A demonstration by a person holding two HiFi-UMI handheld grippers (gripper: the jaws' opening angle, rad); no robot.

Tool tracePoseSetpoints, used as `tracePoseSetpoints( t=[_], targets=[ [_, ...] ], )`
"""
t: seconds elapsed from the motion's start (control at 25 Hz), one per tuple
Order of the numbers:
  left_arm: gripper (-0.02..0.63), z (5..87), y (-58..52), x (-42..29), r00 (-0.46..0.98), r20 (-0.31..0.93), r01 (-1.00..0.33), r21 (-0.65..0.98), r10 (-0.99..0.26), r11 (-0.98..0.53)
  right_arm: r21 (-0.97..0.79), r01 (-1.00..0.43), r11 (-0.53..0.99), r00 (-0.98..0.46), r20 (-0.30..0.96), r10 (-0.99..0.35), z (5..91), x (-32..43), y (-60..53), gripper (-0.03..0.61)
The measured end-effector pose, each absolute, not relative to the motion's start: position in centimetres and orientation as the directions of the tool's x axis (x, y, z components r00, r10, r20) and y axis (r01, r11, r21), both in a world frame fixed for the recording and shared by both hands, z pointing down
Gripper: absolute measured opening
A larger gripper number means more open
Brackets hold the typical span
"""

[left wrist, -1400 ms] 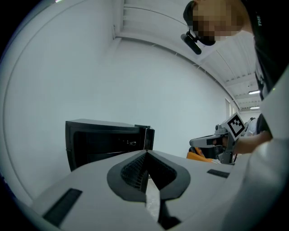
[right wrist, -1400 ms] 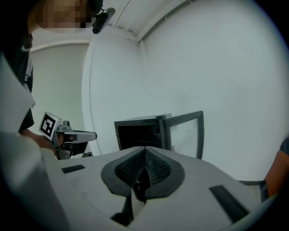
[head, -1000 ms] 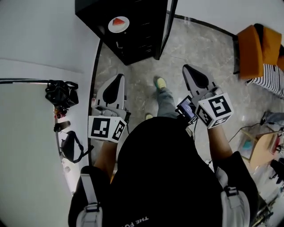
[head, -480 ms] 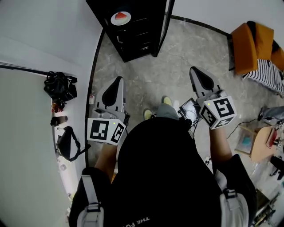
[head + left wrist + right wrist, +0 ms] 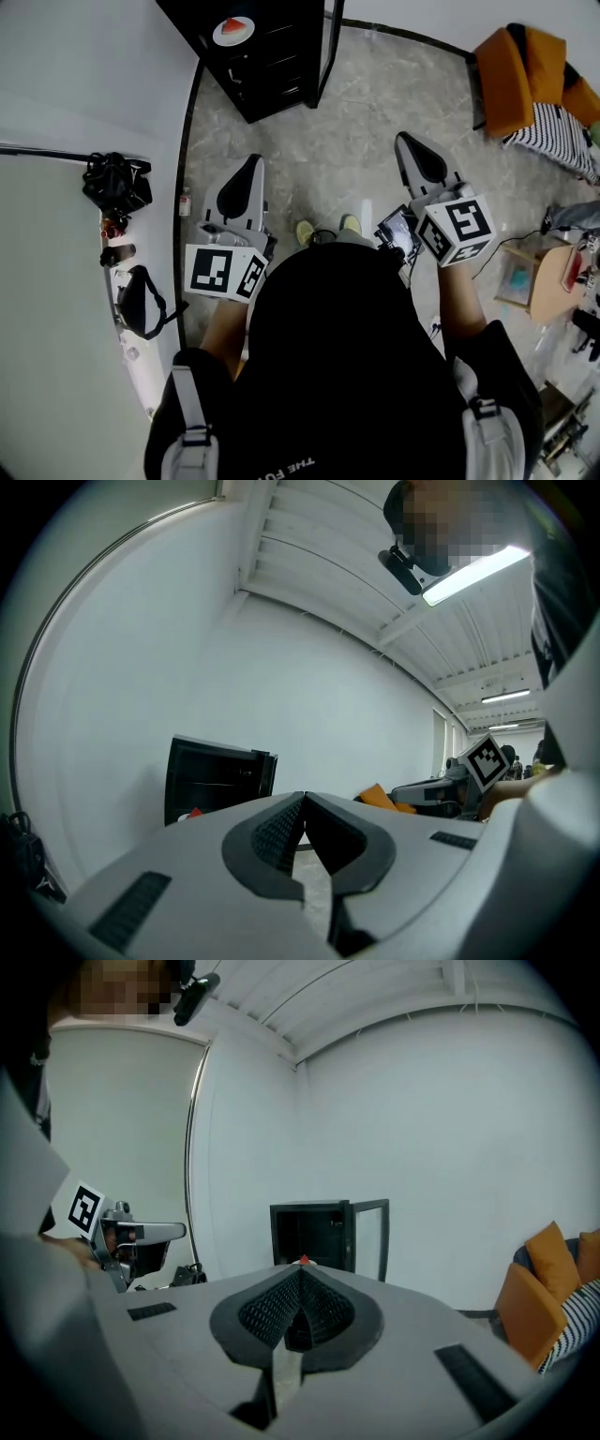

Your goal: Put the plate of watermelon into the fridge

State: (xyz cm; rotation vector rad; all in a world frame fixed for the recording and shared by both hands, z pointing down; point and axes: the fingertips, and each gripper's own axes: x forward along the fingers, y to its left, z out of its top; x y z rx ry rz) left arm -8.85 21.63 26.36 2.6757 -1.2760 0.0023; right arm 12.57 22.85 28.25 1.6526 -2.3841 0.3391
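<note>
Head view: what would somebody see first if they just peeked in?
The plate of watermelon, red on white, pops out against the black fridge at the top, whose door stands open. Nearer, the left gripper and the right gripper point ahead over the stone floor, both shut and empty. An orange seat glows at the upper right.

One fridge [image 5: 274,67], one plate [image 5: 219,37], one watermelon slice [image 5: 234,25].

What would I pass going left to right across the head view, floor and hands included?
black bag → left tongs → right tongs → orange chair
</note>
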Motion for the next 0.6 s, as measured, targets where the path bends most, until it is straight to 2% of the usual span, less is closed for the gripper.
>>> tracePoseSetpoints(
  t=[0.6],
  targets=[
    [0.012, 26.3, 22.2, -8.8, 0.658, 0.054, -0.748, 0.164, -0.751, -0.643, -0.041, -0.941, 0.336, -0.333, 0.296, -0.895, 28.2, 11.3, 23.7, 0.009]
  ],
)
